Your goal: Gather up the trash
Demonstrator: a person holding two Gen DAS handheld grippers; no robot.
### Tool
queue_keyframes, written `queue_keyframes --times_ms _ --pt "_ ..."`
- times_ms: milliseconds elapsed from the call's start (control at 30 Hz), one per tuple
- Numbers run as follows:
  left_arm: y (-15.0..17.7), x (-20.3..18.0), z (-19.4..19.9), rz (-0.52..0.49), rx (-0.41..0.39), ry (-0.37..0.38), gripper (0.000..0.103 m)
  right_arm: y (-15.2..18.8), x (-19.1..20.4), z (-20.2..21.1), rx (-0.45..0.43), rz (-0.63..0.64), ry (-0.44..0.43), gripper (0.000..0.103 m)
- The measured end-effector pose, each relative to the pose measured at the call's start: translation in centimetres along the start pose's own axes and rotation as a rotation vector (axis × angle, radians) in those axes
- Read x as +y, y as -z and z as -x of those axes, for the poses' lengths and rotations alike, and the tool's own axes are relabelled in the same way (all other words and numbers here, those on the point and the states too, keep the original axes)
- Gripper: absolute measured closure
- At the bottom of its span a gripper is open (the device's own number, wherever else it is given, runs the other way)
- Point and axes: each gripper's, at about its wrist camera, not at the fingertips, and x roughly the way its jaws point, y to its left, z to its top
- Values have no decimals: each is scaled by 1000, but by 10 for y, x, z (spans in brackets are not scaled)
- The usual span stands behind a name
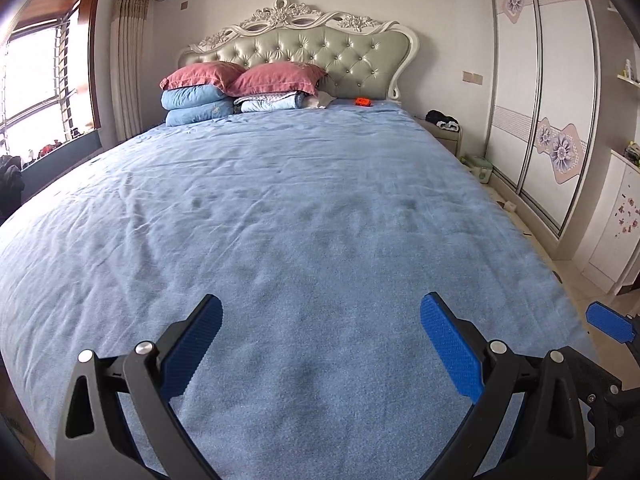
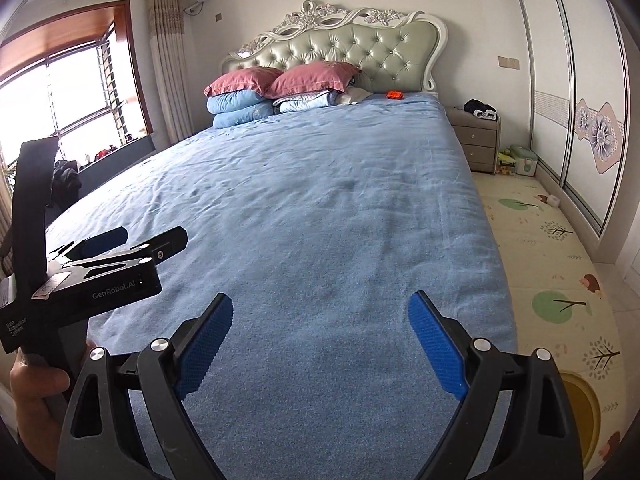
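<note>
A small orange object lies on the blue bedspread near the headboard, far from both grippers; it also shows in the right wrist view. My left gripper is open and empty above the foot of the bed. My right gripper is open and empty beside it, also over the foot of the bed. The left gripper's body shows at the left of the right wrist view. No other loose item shows on the bedspread.
Red pillows on folded blue quilts lie at the head. A bedside table with dark clothes stands right of the bed, a green box and a play mat on the floor, sliding wardrobe at right, window at left.
</note>
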Motion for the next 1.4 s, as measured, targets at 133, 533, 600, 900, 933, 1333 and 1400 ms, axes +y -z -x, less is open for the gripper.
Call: queue_keyframes --times_ms 133,533,600,900,933,1333,1400 --pt "-3 -3 4 -23 -15 -14 4 -1 2 0 -7 1 -11 16" --pt "-7 1 9 18 -17 6 4 -3 -2 7 -36 -1 7 15" --pt "-7 2 9 25 -13 4 4 -3 -1 7 -38 2 9 15" --pt "-6 3 3 19 4 12 4 -5 0 6 -42 6 6 15" --pt "-6 3 3 17 4 11 4 -5 0 6 -42 6 5 15" --pt "-11 5 0 31 19 27 4 -10 0 5 -43 1 6 15" --pt "-12 4 -1 28 23 33 4 -10 0 4 -35 3 6 15"
